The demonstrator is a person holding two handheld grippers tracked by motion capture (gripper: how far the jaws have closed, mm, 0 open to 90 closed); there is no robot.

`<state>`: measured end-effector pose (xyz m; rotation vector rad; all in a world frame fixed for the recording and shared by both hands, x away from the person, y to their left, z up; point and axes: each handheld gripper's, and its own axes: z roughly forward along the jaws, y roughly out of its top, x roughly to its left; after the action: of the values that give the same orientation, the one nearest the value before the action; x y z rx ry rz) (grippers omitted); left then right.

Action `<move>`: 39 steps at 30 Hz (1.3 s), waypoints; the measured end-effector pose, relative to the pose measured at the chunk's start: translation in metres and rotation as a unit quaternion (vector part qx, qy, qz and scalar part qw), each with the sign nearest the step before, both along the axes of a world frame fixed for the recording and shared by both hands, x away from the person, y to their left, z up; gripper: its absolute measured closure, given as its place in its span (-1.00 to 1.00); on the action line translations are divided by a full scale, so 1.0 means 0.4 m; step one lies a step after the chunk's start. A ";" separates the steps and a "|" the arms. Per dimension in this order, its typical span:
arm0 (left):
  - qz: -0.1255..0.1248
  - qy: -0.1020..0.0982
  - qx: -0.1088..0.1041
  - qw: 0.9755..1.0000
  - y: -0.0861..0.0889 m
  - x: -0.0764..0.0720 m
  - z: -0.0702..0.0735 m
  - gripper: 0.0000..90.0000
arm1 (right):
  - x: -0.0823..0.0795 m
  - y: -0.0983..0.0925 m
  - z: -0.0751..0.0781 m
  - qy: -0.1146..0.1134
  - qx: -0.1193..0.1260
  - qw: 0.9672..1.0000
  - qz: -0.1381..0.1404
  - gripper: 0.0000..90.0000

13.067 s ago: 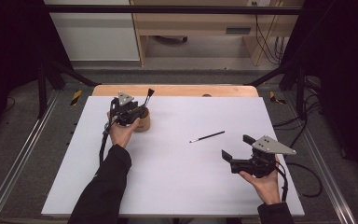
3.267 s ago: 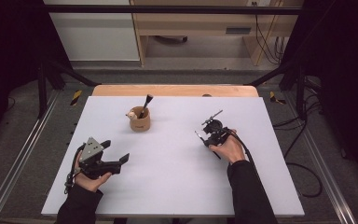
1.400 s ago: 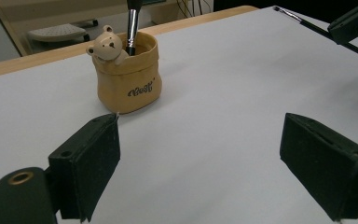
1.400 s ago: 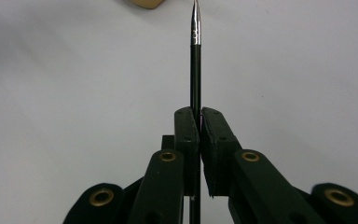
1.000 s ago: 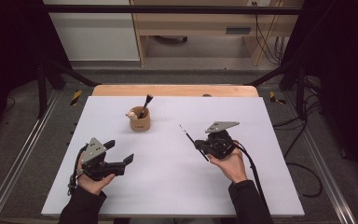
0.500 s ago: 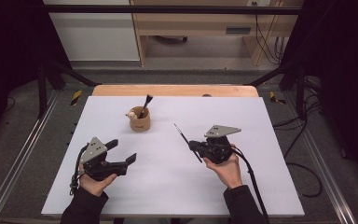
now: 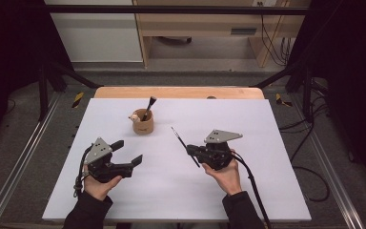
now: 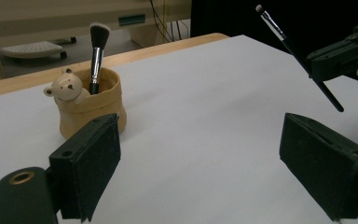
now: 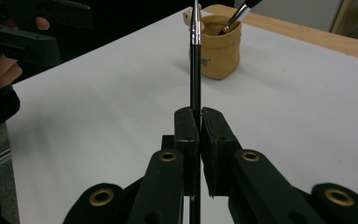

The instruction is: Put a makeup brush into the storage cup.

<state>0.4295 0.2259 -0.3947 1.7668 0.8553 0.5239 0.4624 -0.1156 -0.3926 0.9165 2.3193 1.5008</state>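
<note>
Your left gripper (image 7: 127, 153): you hold it low at the near left of the worktop (image 7: 276, 143). Its 2 jaws are wide apart, with nothing between them. They point to the right, across the white top.

Your left hand (image 7: 96, 185): it wraps the gripper from below. Your dark sleeve (image 7: 86, 214) comes in from the near edge.

Your right gripper (image 7: 193, 151): you hold it at the near right, well apart from the left one. Its jaws are pressed together on the thin brush. They point to the left. In the left gripper view you can see it at the top right (image 8: 328, 58).

Your right hand (image 7: 225, 172): it holds the gripper from behind and below.

Thin brush (image 7: 185, 146): it is long, thin and black. The jaws grip it near its lower end. The rest sticks up and away, tilted, above the worktop. In the right gripper view it rises straight up from the jaws (image 9: 195, 70).

Cup (image 7: 143, 124): it is a small tan cup, farther back, near the middle left. It stands upright on the worktop. A little bear face (image 8: 66, 87) sits on its rim.

Big brush (image 7: 147, 108): it stands in the cup, bristles up, leaning a bit.

Worktop: it is white, with a wood strip (image 7: 178, 92) along the far edge.
</note>
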 end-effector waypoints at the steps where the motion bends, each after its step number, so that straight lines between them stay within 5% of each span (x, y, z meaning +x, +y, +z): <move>1: -0.001 -0.001 0.000 1.000 -0.002 0.001 0.003 -0.74 | -0.002 0.003 0.002 0.000 0.004 1.000 0.002 0.91; 21: -0.026 -0.011 -0.041 0.999 -0.064 0.024 0.053 -0.73 | -0.020 0.028 0.011 -0.009 0.026 0.999 0.017 0.91; 39: -0.049 -0.004 -0.045 0.998 -0.126 0.031 0.052 -0.69 | -0.034 0.046 0.006 -0.016 0.035 0.999 0.023 0.91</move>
<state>0.4420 0.1755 -0.3739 1.7137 0.7708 0.4217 0.4488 -0.0973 -0.3902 0.8545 2.2944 1.6118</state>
